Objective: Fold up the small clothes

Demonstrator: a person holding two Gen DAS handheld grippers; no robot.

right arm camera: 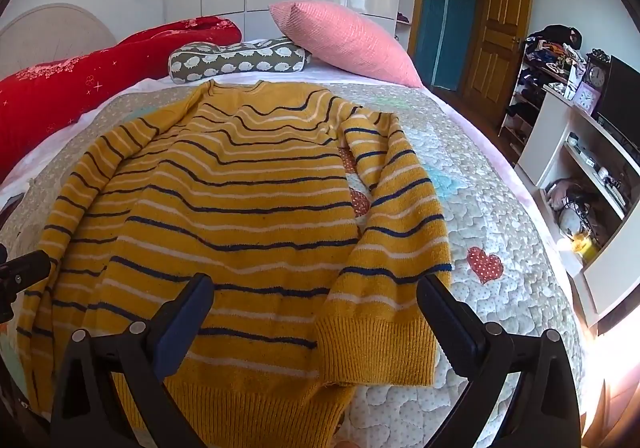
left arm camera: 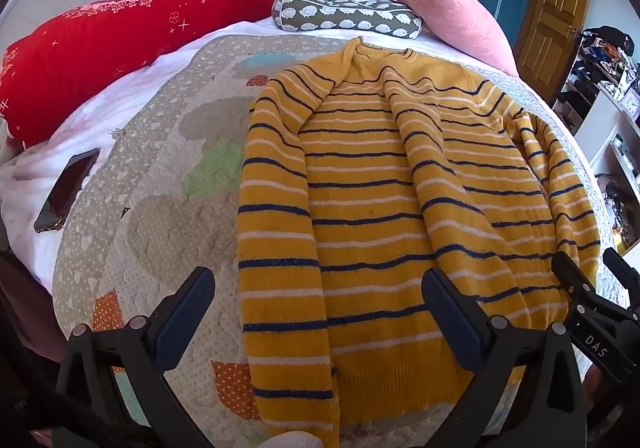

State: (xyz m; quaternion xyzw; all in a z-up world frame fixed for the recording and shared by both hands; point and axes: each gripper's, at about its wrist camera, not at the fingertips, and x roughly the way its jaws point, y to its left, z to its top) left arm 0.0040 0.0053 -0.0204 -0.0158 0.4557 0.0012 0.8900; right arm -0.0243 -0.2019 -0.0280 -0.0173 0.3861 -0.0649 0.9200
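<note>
Mustard-yellow knitted jumper with navy and white stripes [right arm camera: 240, 208] lies flat on the quilted bed [right arm camera: 500, 208], unfolded.
I hold the left tool [left arm camera: 318, 312] and right tool [right arm camera: 314, 312] wide open, empty (next: grasp a sleeve).

Yellow striped sweater [left arm camera: 380, 184] lies flat, sleeves folded inward.

white letters "das" on the right gripper [left arm camera: 596, 284] body, clock [right arm camera: 596, 77] numerals perhaps too small to read
</note>
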